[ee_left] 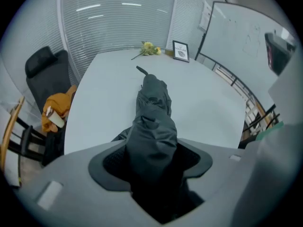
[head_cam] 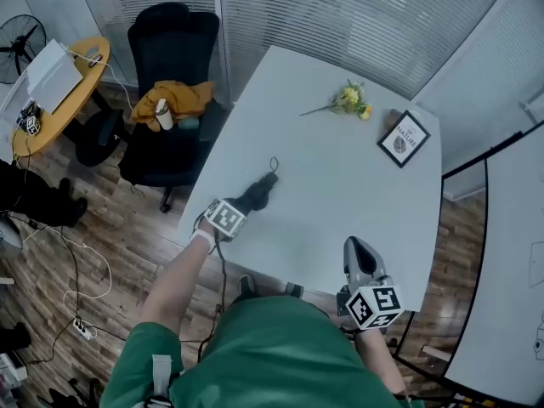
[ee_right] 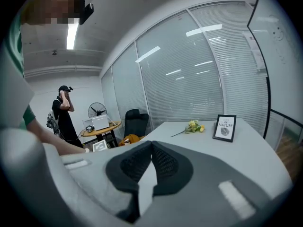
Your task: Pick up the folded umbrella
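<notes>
Jaws of the left gripper (ee_left: 152, 151) are clamped on the folded umbrella (ee_left: 154, 100), pads pressing its dark fabric from both sides. Gripper is pitched steeply down at the table's near-left edge. Umbrella lies flat on the white table (head_cam: 340, 194), near end between the jaws, far end with its wrist loop (head_cam: 274, 165) pointing toward table centre. Right gripper (ee_right: 151, 144) is empty, jaw tips touching, held roughly level over the table's near-right edge. Yellow flowers (head_cam: 351, 100) lie toward the table's far side, and a small framed "Nature" print (head_cam: 405, 138) stands at the far-right corner. A black office chair (head_cam: 170, 58) sits off the table's left side with a mustard garment (head_cam: 176, 97) on the seat. Further left of the table: a round wooden side table (head_cam: 64, 100) and a fan (head_cam: 20, 45).
</notes>
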{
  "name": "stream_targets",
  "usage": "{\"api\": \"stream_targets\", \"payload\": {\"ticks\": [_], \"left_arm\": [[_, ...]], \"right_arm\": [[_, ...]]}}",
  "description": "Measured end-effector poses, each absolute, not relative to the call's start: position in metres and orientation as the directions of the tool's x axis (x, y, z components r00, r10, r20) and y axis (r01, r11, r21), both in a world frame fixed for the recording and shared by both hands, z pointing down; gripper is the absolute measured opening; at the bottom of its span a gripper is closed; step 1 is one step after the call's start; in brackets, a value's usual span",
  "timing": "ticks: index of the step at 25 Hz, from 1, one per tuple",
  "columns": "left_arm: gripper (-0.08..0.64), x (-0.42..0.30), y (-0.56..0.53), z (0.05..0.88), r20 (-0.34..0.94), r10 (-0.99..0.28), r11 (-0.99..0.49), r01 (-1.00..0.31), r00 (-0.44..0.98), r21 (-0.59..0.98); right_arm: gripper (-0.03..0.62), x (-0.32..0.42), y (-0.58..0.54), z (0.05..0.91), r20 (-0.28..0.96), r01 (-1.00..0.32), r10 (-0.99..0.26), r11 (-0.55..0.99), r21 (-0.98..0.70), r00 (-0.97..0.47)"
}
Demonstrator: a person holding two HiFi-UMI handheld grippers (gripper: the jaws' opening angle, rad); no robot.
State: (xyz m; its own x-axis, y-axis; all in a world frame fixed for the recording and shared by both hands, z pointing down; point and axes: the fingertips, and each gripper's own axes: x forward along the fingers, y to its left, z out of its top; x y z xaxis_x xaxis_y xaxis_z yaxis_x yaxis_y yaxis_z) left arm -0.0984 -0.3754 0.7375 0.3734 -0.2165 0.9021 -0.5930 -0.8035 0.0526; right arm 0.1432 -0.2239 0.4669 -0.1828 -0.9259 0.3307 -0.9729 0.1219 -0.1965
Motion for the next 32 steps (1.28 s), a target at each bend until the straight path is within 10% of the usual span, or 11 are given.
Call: {"api": "stream_targets", "payload": {"ticks": [17, 32], "left_arm": [[0.222, -0.072, -0.321, 0.709, 0.703, -0.241, -0.396, -0.729, 0.669, 0.558], [0.343, -0.054, -0.320, 0.757, 0.902, -0.205, -0.524, -0.821, 0.380, 0.228]], "right_arm": [[0.003, 0.202, -0.213, 0.479, 0.341, -0.951, -0.911, 0.137, -0.278, -0.231], [0.003, 0.220, -0.199, 0.502, 0.379, -0.949, -0.905, 0.073, -0.308, -0.193]]}}
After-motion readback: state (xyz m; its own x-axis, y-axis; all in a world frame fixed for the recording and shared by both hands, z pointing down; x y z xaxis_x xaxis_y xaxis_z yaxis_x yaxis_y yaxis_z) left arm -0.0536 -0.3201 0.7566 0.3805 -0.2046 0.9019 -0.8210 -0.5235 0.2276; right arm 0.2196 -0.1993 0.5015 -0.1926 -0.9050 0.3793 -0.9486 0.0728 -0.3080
